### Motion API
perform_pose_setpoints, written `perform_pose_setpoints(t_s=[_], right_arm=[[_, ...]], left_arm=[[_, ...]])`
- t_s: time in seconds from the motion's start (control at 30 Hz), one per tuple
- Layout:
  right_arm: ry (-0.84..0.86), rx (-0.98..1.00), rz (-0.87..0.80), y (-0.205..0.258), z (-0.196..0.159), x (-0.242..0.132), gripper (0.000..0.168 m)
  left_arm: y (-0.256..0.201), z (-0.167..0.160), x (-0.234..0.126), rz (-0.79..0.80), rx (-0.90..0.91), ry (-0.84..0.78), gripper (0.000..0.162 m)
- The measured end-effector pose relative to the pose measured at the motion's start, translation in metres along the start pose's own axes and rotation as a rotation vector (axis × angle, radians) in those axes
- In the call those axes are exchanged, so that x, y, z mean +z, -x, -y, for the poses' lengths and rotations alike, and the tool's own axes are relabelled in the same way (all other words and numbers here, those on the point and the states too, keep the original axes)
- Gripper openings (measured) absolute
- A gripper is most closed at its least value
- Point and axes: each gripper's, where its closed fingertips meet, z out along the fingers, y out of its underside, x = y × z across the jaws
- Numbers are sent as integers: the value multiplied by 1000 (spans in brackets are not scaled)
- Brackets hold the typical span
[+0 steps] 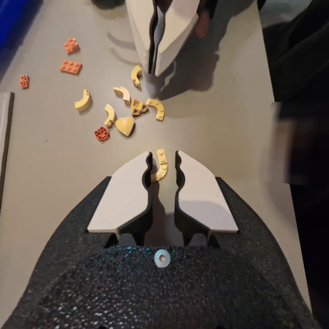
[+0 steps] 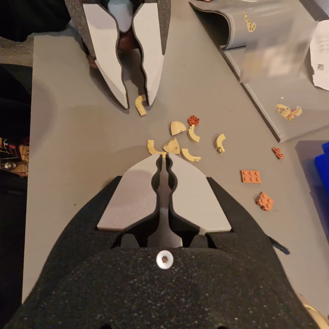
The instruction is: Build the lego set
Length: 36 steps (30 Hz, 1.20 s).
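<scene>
My left gripper (image 1: 163,153) is open, with its fingers on either side of a tan curved plate (image 1: 162,166) that lies on the grey table (image 1: 213,133). The right wrist view shows this gripper (image 2: 138,105) from the front, with the plate (image 2: 140,106) at its tips. My right gripper (image 2: 164,155) is shut to a thin slit, and its tips are over the end of a second tan curved plate (image 2: 152,147). In the left wrist view the right gripper (image 1: 152,72) is blurred and holds nothing, and that plate (image 1: 158,109) lies on the table.
Loose tan arches, a tan dome (image 2: 178,127) and a round dark-orange brick (image 2: 193,120) lie between the grippers. Orange pieces include a flat plate (image 2: 251,176) and stacked bricks (image 2: 264,201). An open booklet (image 2: 267,53) and a blue bin (image 2: 322,169) are alongside. The table edge (image 1: 267,89) is close. Left tips to right tips: about 8 cm. The left tips stand about 5 cm off the tan dome (image 2: 178,127). My left wrist view (image 1: 123,124) looks at it from another angle.
</scene>
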Motion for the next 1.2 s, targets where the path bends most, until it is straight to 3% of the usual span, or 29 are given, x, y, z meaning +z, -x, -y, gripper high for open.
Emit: perform_pose_setpoints(t_s=[0.23, 0.3, 0.53, 0.77, 1.2], right_arm=[[26, -22, 29, 4, 0, 8, 5], [45, -44, 38, 5, -1, 10, 7], [119, -179, 106, 13, -4, 11, 15], [228, -179, 142, 17, -11, 23, 15], [253, -247, 137, 13, -4, 34, 21]], left_arm=[[3, -12, 2, 52, 47, 126, 16], [3, -12, 3, 42, 50, 120, 9], [2, -11, 3, -5, 48, 76, 8], [0, -1, 5, -36, 60, 41, 8], [3, 7, 6, -82, -6, -27, 8]])
